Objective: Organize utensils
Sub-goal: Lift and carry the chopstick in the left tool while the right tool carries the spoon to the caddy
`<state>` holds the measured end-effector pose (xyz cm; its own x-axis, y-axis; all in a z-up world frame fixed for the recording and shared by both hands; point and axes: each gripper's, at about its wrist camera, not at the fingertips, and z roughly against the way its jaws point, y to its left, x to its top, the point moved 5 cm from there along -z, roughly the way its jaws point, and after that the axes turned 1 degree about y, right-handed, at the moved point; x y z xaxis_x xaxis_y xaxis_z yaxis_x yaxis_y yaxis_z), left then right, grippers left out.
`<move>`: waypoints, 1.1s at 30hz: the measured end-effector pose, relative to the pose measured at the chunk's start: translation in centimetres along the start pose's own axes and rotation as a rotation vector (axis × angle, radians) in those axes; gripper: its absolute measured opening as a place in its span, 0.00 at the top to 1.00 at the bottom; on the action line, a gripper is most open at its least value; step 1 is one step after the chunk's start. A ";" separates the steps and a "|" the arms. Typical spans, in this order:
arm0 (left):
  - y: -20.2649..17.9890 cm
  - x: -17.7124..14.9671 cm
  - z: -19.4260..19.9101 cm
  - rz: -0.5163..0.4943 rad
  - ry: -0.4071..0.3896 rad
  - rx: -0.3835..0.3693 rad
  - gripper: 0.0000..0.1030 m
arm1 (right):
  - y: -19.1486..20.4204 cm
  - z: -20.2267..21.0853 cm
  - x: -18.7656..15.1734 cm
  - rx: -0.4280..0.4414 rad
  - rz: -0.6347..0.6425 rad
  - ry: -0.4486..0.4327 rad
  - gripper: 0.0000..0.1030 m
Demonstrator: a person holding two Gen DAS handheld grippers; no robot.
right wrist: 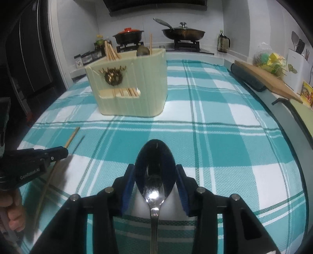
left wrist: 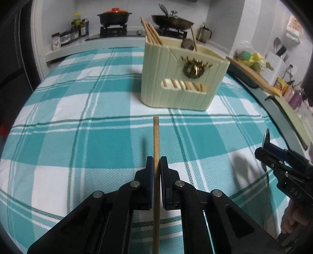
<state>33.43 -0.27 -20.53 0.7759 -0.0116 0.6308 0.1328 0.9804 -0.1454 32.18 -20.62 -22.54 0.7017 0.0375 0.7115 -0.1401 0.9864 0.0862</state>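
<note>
Already several chopsticks stand in the cream ribbed plastic utensil holder [left wrist: 182, 78], while the left tongs [left wrist: 156, 166] clamp a single wooden chopstick [left wrist: 156, 140] and the right tongs [right wrist: 154, 175] grip a shiny steel spoon [right wrist: 154, 166], both not yet stowed.

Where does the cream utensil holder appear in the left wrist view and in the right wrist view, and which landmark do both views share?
Left wrist view: the cream utensil holder stands right of centre, in the upper half, on the checked cloth.
Right wrist view: it stands left of centre, in the upper half.
Shared landmark: the black pot with the red lid on the stove behind.
</note>
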 end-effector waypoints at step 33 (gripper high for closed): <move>-0.2 1.6 15.8 0.014 -0.368 -0.138 0.95 | 1.4 14.2 2.5 0.062 0.036 -0.318 0.60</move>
<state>24.90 2.64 -7.42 0.5084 0.0977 0.8555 0.2248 0.9440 -0.2414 23.83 -21.43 -10.76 0.4431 0.0106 0.8964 -0.2099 0.9734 0.0923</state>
